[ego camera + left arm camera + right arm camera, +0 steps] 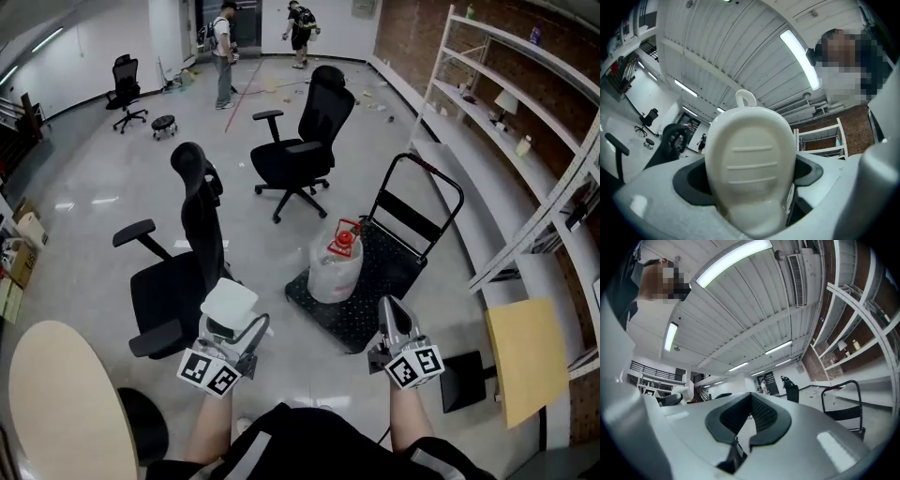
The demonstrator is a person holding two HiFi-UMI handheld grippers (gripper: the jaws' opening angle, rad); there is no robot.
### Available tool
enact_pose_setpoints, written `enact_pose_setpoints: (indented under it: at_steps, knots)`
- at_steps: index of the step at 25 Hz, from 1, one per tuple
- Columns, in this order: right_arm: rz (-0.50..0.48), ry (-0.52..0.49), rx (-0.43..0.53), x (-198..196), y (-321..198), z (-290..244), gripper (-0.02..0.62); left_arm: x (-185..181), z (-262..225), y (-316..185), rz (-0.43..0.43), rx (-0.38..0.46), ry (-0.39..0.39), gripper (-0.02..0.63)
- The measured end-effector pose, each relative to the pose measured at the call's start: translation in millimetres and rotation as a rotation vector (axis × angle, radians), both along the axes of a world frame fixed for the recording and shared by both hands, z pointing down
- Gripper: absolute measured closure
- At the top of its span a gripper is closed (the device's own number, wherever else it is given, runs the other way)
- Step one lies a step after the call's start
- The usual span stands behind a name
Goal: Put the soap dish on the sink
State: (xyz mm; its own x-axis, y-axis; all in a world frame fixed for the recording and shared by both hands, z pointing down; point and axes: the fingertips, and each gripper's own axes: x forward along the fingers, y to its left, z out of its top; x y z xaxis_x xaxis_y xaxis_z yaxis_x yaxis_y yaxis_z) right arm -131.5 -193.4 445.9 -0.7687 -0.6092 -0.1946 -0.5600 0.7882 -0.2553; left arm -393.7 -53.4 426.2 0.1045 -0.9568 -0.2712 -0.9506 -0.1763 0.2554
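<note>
A white oval soap dish [230, 305] with a small loop at its top is held upright in my left gripper [228, 328], low and left of centre in the head view. The left gripper view is filled by the ribbed dish [750, 159], with my left gripper [751, 197] shut on its lower end. My right gripper [391, 309] is raised at the lower right, its jaws pointing up. In its own view my right gripper [749, 420] is shut with nothing between the dark pads. No sink is in view.
A black office chair [183, 272] stands just ahead of the left gripper, and a second chair [305, 141] further off. A flat cart [375, 272] carries a water jug [335, 267]. White shelving [525, 141] lines the right wall. A round table [56, 403] is at lower left. Two people stand far off.
</note>
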Motion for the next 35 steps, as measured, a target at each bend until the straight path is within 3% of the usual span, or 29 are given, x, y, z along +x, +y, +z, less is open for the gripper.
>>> enact_pose_setpoints:
  at_steps: [16, 24, 35]
  knots:
    - [0.386, 0.013, -0.002, 251, -33, 11, 0.589, 238, 8, -153, 0.44, 0.017, -0.015, 0.137]
    - [0.556, -0.009, -0.018, 330, -15, 11, 0.589, 338, 7, -186, 0.653, 0.013, -0.015, 0.137]
    - [0.81, -0.019, -0.042, 416, 5, 18, 0.589, 448, 15, -231, 0.917, -0.016, -0.022, 0.137]
